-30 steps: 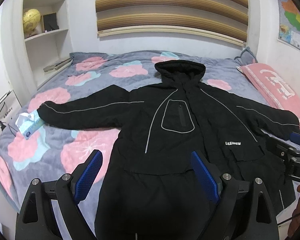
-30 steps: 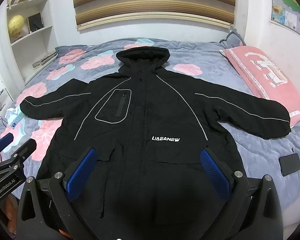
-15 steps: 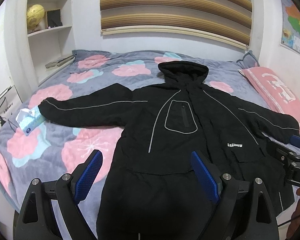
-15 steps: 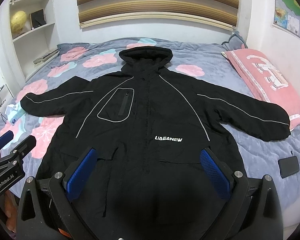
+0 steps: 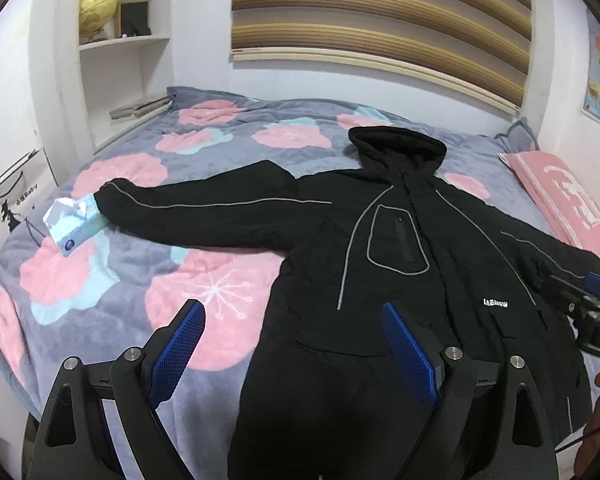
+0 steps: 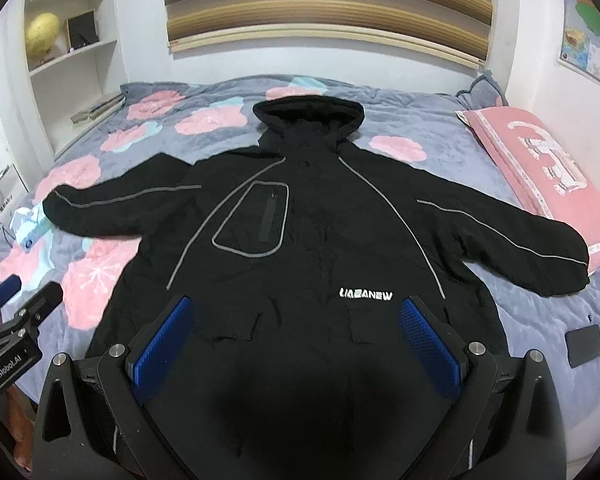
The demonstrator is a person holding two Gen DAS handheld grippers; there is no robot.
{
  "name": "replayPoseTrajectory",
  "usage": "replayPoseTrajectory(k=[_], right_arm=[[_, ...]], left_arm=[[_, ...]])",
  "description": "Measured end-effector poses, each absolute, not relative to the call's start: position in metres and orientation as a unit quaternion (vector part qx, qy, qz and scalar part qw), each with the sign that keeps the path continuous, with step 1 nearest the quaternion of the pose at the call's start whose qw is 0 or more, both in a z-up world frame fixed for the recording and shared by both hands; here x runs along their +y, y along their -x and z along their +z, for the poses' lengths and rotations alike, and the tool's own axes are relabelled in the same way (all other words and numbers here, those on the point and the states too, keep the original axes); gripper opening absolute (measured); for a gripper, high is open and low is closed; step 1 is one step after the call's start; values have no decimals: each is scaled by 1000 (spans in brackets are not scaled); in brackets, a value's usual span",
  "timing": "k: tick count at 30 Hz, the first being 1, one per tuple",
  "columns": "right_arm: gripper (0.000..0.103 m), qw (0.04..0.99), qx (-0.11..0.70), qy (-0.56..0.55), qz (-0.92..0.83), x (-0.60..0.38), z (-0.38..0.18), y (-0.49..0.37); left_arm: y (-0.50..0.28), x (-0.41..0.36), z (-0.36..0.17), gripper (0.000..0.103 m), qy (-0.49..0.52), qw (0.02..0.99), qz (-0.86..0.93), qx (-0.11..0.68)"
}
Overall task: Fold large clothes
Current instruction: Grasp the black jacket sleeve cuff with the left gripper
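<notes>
Flat across the flowered bed (image 6: 440,140), a black hooded jacket (image 6: 312,248) lies spread; pink pillow (image 6: 540,168) at the right edge; both grippers' fingers (image 5: 180,344) (image 6: 428,344) gape wide, empty.

Soft, even indoor light fills both views, slightly dim and bluish. Fisheye distortion bends the edges and darkens the corners. The black jacket (image 6: 300,240) loses detail in shadow near the lens.

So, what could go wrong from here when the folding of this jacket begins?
Three possible risks. The left sleeve cuff touches the tissue pack, so folding that sleeve may drag the pack along. The right cuff lies against the pink pillow and could catch there. The black phone lies near the hem and may get swept off. Both the left hand-held gripper and the right hand-held gripper are open, holding nothing.
</notes>
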State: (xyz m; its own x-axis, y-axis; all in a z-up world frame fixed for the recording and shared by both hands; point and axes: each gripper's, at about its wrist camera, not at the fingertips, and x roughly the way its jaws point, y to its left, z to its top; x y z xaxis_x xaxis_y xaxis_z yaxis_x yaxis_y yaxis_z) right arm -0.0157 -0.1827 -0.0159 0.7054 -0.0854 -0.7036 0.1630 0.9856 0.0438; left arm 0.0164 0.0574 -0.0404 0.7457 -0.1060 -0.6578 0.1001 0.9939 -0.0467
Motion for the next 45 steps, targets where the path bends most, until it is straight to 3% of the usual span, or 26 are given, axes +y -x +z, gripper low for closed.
replayPoseTrajectory(k=[8,14,19,26,37,38,39,40,41,45], right_arm=[[103,924,374,-66,-49,-189,-31,-5],[103,944,328,12,-30,-188,-66,-42],[103,945,327,-4,-18,-204,-115,-83],[103,922,385,-39,-9,-209,-183,-108],[103,917,392,-69,18,-217,-193,-112],[103,917,393,-68,18,-217,-194,-112],[103,917,393,-67,18,-215,-193,-112],[103,916,394,-67,19,-215,-193,-113],[103,916,395,-67,19,-215,-193,-114],[103,915,396,-70,21,-216,-194,-114]], left_arm=[[-42,70,-62,91,14,926,-46,374],[-85,127,-92,91,16,930,1,366],[-150,215,-104,91,70,928,62,360],[-235,305,-115,91,150,919,58,360],[-319,364,-173,90,277,879,100,375],[-323,364,-174,85,275,880,104,372],[-329,362,-175,74,267,884,108,368],[-333,361,-176,37,260,885,107,371],[-337,359,-178,29,253,884,107,379],[-332,351,-172,19,227,897,100,365]])
